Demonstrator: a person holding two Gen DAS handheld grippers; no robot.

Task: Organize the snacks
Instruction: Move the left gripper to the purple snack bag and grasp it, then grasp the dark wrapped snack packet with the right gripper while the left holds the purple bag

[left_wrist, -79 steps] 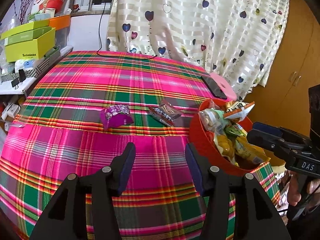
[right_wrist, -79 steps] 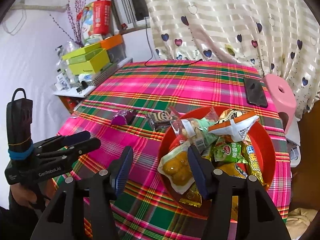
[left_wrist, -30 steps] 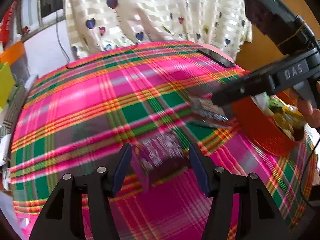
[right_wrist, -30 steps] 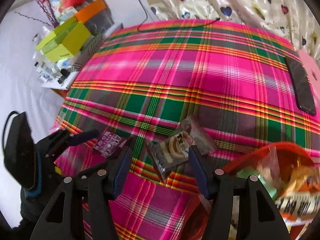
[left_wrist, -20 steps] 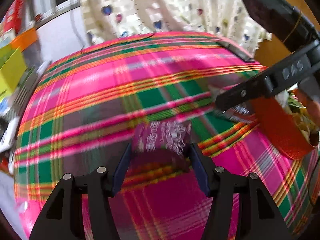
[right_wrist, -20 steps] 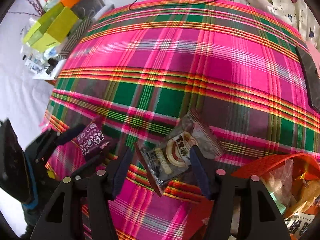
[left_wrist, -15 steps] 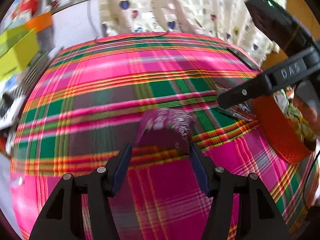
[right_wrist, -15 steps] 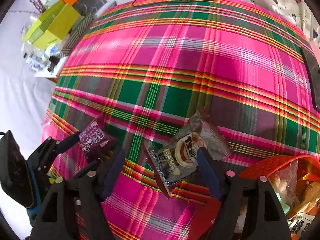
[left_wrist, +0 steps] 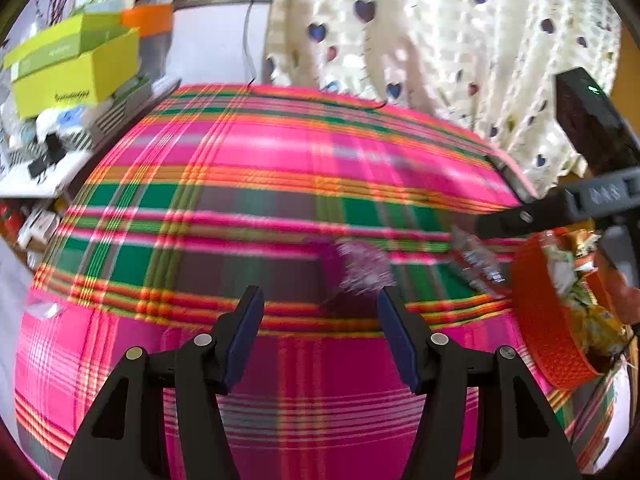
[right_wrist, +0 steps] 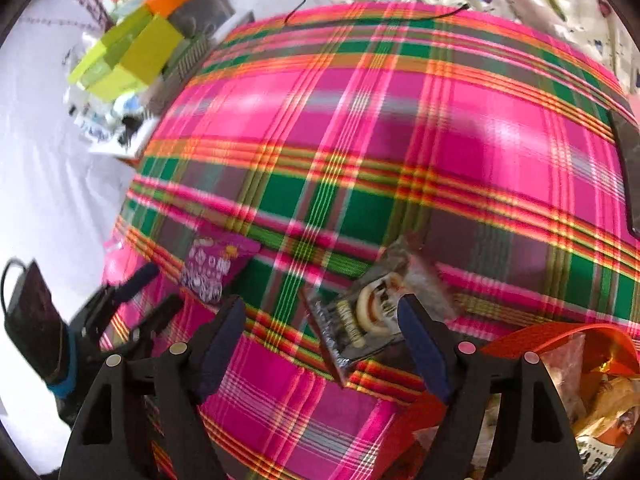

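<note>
A purple snack packet (left_wrist: 360,268) lies blurred on the plaid tablecloth (left_wrist: 248,184), just beyond my left gripper (left_wrist: 320,312), nearer its right finger. That gripper is open and holds nothing. In the right wrist view the purple packet (right_wrist: 216,264) sits just past the left gripper (right_wrist: 160,288). My right gripper (right_wrist: 320,312) stands wide open, tilted steeply down over a grey biscuit packet (right_wrist: 368,312) that lies between its fingers, untouched. The same grey packet (left_wrist: 476,264) lies beside the orange-red basket (left_wrist: 548,344), which is full of snacks.
The basket rim (right_wrist: 536,334) is right beside my right finger. A black phone (right_wrist: 630,168) lies at the table's far right edge. Yellow-green boxes (left_wrist: 76,68) and clutter fill a shelf on the left. A heart-print curtain (left_wrist: 440,40) hangs behind.
My right gripper's jaws have spread wider around the grey packet. The left gripper has rolled and shifted sideways, so the purple packet now sits off towards its right finger.
</note>
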